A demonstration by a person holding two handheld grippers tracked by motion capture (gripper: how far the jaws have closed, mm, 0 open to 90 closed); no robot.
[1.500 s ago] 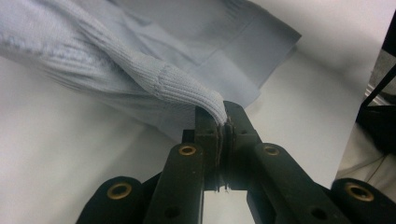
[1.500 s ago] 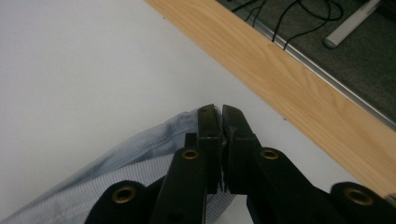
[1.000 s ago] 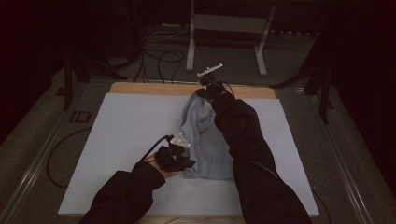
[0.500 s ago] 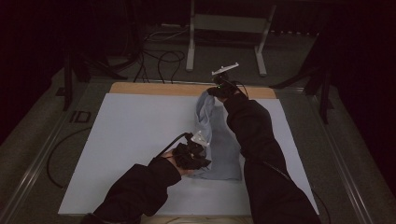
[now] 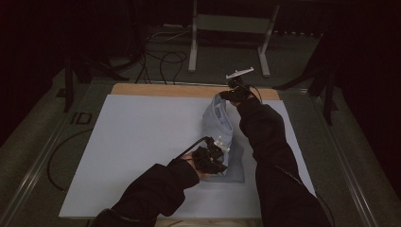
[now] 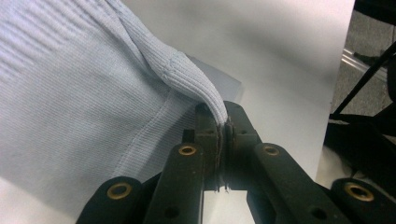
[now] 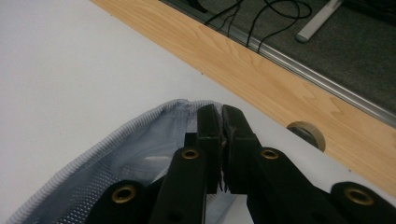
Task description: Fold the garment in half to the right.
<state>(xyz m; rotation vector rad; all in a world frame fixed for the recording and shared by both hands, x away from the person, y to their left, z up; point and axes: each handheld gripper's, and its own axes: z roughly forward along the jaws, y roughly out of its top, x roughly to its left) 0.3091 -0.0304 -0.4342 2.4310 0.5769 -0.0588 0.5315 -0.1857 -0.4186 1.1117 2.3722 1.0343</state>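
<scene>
On the white sheet [image 5: 142, 142] covering the table, right of centre: one pale blue garment [image 5: 218, 127], ribbed knit, stretched lengthwise between my two grippers.

Left gripper [image 5: 215, 158], near end of the cloth: my left gripper view shows the jaws closed together on a ribbed fold [image 6: 196, 86] of the garment, which rises out of the pinch and runs away up-left. Cloth below it lies flat on the sheet.

Right gripper [image 5: 227, 94], far end, close to the wooden table edge [image 5: 161, 90]: my right gripper view shows the jaws clamped on the garment's ribbed hem [image 7: 140, 123], with mesh lining [image 7: 116, 177] visible inside the opening. This end is lifted off the sheet.

Also noted: round grommet hole [image 7: 306, 133] in the wood strip; cables [image 5: 161, 59] and a metal stand [image 5: 229, 28] on the floor beyond.
</scene>
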